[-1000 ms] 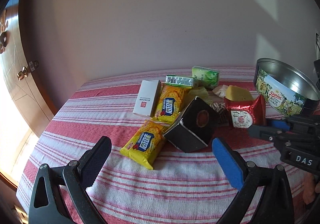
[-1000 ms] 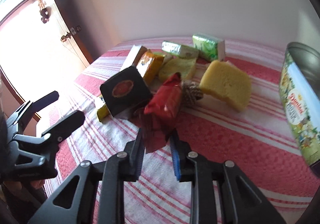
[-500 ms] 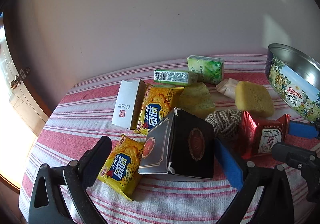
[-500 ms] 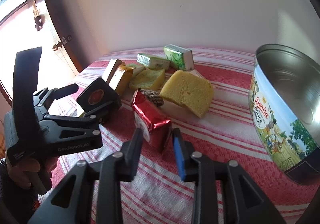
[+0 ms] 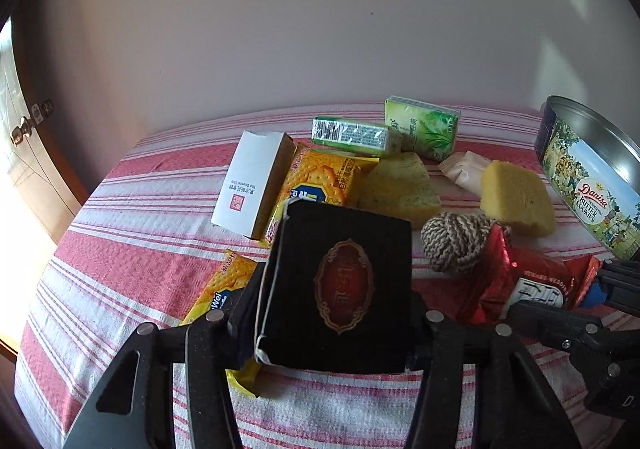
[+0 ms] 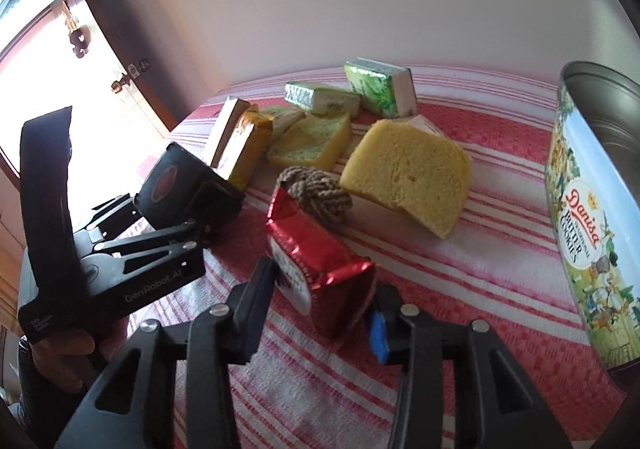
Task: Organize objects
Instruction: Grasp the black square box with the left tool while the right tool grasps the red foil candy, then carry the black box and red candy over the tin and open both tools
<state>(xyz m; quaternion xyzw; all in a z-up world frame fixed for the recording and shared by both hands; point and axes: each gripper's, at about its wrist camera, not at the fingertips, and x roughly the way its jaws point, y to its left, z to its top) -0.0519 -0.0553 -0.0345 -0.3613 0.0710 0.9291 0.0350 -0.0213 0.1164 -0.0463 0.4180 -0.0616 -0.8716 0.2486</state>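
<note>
A black box (image 5: 344, 285) with a red oval emblem stands tilted on the striped tablecloth (image 5: 132, 249), on top of a yellow cracker pack (image 5: 224, 289). My left gripper (image 5: 336, 313) is closing its jaws, and its pads press on both sides of the box. The same grip shows at the left of the right wrist view, on the black box (image 6: 176, 181). A red foil packet (image 6: 320, 261) lies between the fingers of my right gripper (image 6: 320, 305), whose jaws are closing with the pads against its end. A Danisa cookie tin (image 6: 588, 217) stands open at the right.
Behind the box lie a rope knot (image 5: 456, 245), two yellow sponges (image 5: 516, 197), a white carton (image 5: 252, 181), another cracker pack (image 5: 320, 177) and two green tissue packs (image 5: 424, 125). A wall backs the table. A door is at the left, beyond the table's edge.
My left gripper moved in over the black box and its wide jaws shut around it. My right gripper let the red packet's edge go, moved forward and closed around the packet's body.
</note>
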